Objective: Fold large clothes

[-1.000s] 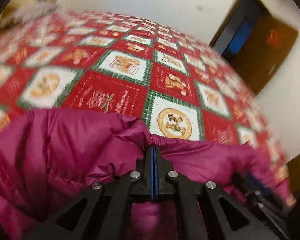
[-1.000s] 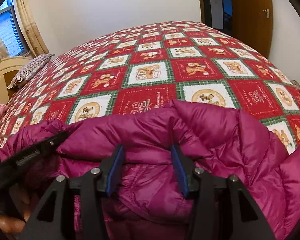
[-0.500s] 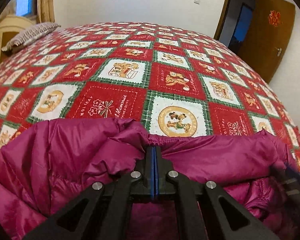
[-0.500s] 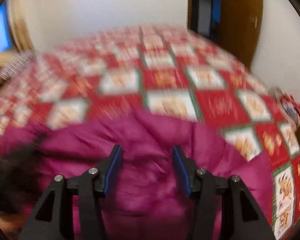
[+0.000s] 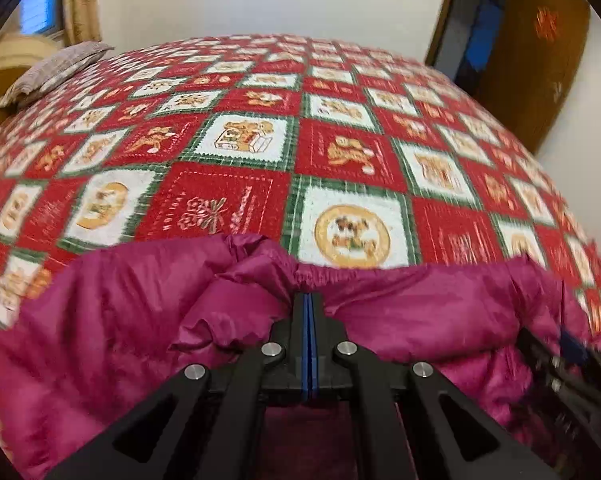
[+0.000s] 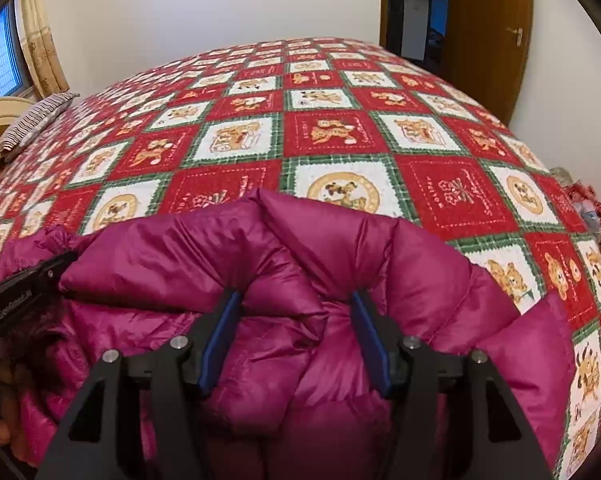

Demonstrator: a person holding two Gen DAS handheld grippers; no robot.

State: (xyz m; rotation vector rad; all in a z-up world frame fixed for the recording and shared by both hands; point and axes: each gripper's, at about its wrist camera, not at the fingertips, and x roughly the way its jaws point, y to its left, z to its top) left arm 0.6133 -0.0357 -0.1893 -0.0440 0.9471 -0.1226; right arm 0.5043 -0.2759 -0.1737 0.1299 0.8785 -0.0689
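Left tongs pinch jacket hem.

Bed, red patchwork cover; magenta down jacket near edge; striped pillow far left.

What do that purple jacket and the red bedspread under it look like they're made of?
The jacket looks like thin, glossy nylon or polyester with puffy filling: it shines, crinkles and bulges in stitched sections. The bedspread seems a matte woven or quilted cloth, probably cotton, with printed or woven squares; which cannot be told.
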